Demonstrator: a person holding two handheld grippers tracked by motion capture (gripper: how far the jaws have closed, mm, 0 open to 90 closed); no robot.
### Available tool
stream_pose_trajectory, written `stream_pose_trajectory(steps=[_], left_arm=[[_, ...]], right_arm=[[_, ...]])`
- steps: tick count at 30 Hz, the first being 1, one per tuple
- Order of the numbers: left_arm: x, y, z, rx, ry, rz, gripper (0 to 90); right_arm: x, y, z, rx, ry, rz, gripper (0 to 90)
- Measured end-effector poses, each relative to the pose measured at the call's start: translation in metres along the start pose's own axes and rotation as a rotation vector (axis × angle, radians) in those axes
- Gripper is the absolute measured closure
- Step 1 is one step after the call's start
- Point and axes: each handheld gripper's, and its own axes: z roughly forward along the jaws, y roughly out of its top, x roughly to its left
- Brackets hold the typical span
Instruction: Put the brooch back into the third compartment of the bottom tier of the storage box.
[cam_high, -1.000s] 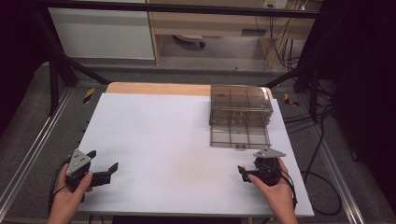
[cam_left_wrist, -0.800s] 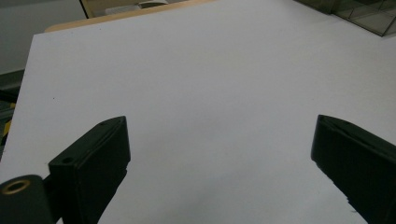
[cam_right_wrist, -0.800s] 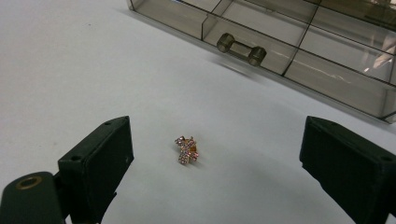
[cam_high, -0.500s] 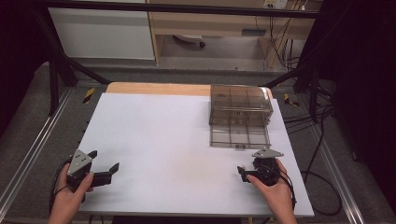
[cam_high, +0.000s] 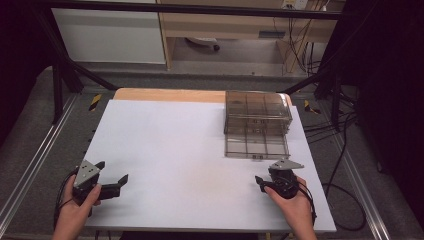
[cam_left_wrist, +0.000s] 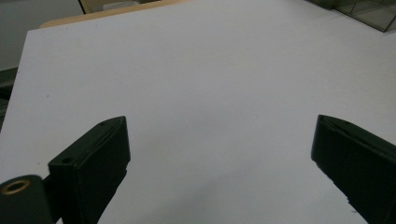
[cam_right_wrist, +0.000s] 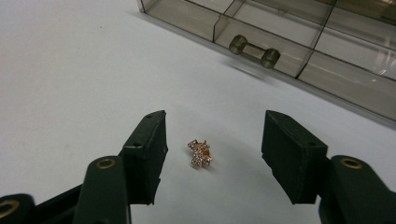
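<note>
Lying on the white table (cam_high: 190, 145) is a tiny gold trinket (cam_right_wrist: 200, 153) with sparkly little stones on it. It sits flat on the table, right between the two black jaws of the right gripper (cam_right_wrist: 212, 154). The jaws stand wide apart, one on each side of the trinket, and neither one touches it — they grip nothing. In the high view the right gripper (cam_high: 264, 183) is at the near right part of the table, held by the person's right hand (cam_high: 295, 205).

Just past the trinket, on the far side, is a smoky clear plastic box (cam_high: 256, 122) with lots of small compartments. Its bottom drawer (cam_right_wrist: 299, 56) is pulled out toward the near edge and has a small round handle (cam_right_wrist: 254, 50) on its front. The drawer's front is near the trinket but not touching it. The compartments I can see look bare (the far ones are too blurry to tell).

Over on the near left corner of the table is the left gripper (cam_high: 112, 177), held by the person's left hand (cam_high: 75, 212). Its jaws are spread very wide too — and only plain white table shows between them in the left gripper view (cam_left_wrist: 219, 149). It is well apart from the trinket and the box.
</note>
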Motion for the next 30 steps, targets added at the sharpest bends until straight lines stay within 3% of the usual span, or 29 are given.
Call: stream_pose_trajectory(steps=[4,11,19,30], left_arm=[[0.0,0.0,0.0,0.002,0.001,-0.004,4.6],[0.001,0.0,0.001,0.004,-0.001,-0.001,4.6],[0.001,0.0,0.0,0.006,-0.001,0.003,4.6],[0.0,0.0,0.001,0.006,-0.004,0.005,4.6]], right_arm=[[0.0,0.0,-0.001,-0.031,-0.01,-0.009,51.5],[-0.005,-0.001,0.003,-0.021,-0.018,0.031,65.5],[-0.001,-0.005,0.005,0.017,0.019,0.031,64.5],[0.006,-0.005,0.013,0.06,0.004,-0.012,68.9]])
